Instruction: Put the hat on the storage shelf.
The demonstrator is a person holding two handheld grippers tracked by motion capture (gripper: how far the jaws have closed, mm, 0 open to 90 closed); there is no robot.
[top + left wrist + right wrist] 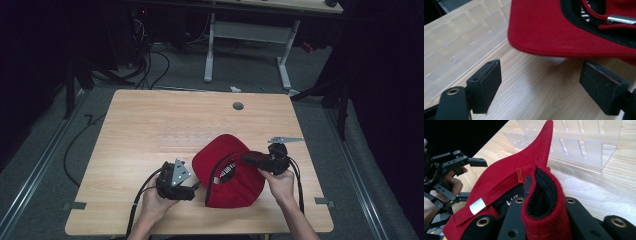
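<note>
On the wooden worktop (150, 130), the right gripper (246, 159) is clamped on the red cap (225, 172), while the left gripper (196, 189), jaws apart and empty, sits just beside its brim.

We see white lettering on the black inner band of the red cap (227, 172), too blurred to read; small orange tag (519, 175) on it, print illegible too.
</note>
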